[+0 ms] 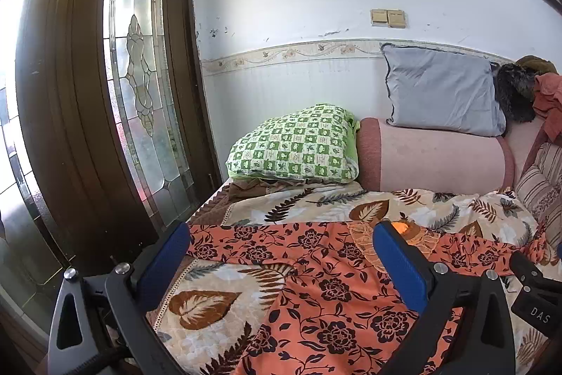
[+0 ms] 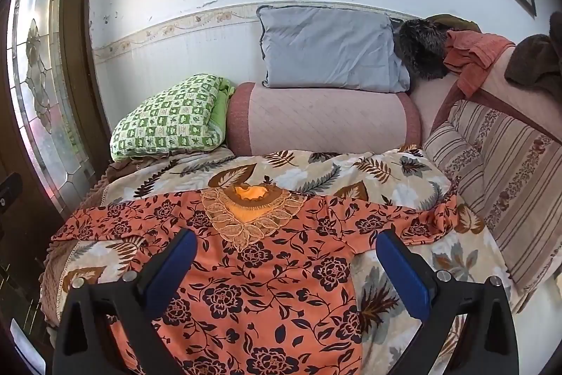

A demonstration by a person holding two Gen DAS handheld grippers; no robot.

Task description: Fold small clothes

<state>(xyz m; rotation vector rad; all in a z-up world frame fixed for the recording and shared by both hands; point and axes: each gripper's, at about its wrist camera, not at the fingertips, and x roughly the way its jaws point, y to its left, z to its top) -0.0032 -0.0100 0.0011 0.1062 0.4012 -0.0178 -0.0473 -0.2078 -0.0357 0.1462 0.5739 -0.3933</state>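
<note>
The folding looks not yet begun: the orange floral top [image 2: 267,269] lies spread flat on the leaf-print blanket [image 2: 351,171], neckline toward the pillows and both sleeves stretched out sideways, with no fold visible in it. By my judgement every step is left: sleeves in, body over. Both tongs stand wide apart and grip nothing. In the right wrist view the right gripper [image 2: 284,259] hovers over the chest of the top, which fills the lower middle of the frame; the lace collar [image 2: 246,217] sits just above its left finger, and one sleeve [image 2: 404,217] runs off to the right. In the left wrist view the left gripper [image 1: 281,255] frames the other sleeve [image 1: 246,238] at centre, the body running to the lower right. Whether the fingers touch cloth I cannot tell.
</note>
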